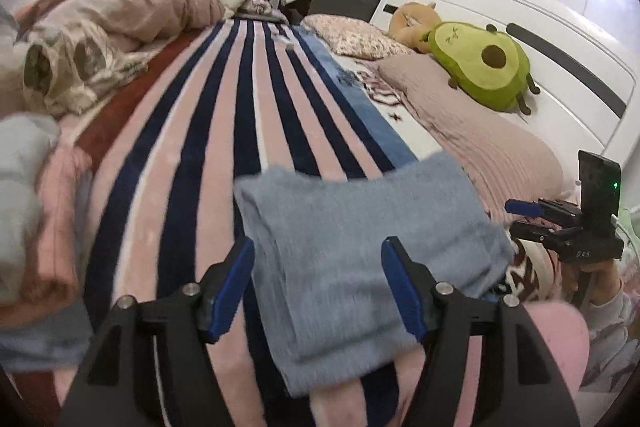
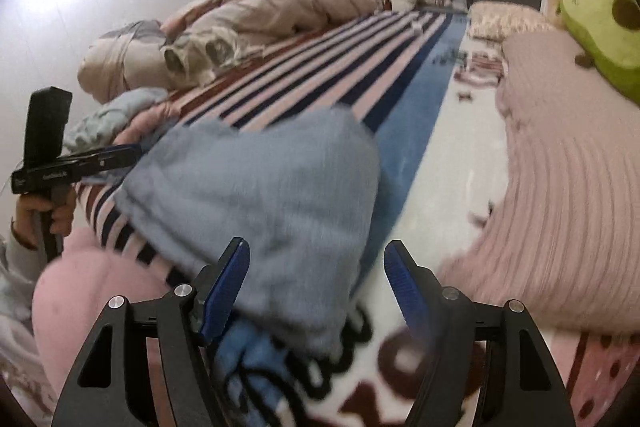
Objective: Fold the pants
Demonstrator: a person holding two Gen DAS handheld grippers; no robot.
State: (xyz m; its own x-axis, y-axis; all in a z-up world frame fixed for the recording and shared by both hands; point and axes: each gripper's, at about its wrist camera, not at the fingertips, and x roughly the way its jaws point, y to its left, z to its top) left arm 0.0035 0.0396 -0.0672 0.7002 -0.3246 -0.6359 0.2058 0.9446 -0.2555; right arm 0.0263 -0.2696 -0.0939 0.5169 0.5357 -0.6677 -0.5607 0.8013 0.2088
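The grey-blue pants (image 1: pixel 360 259) lie folded into a compact rectangle on the striped blanket (image 1: pixel 224 131), near the bed's front edge. My left gripper (image 1: pixel 318 287) is open, its blue pads on either side of the folded pants' near end, holding nothing. In the right wrist view the same folded pants (image 2: pixel 264 203) lie ahead and to the left. My right gripper (image 2: pixel 316 287) is open and empty, above the pants' near right corner. The right gripper also shows in the left wrist view (image 1: pixel 560 223), and the left gripper shows in the right wrist view (image 2: pixel 80 163).
A stack of folded pink and pale clothes (image 1: pixel 36 219) sits at the left. A bunched duvet (image 1: pixel 120 27) lies beyond it. A pink knitted pillow (image 2: pixel 560 187), a floral pillow (image 1: pixel 352 35) and an avocado plush (image 1: pixel 476 63) lie to the right by the white headboard (image 1: pixel 520 39).
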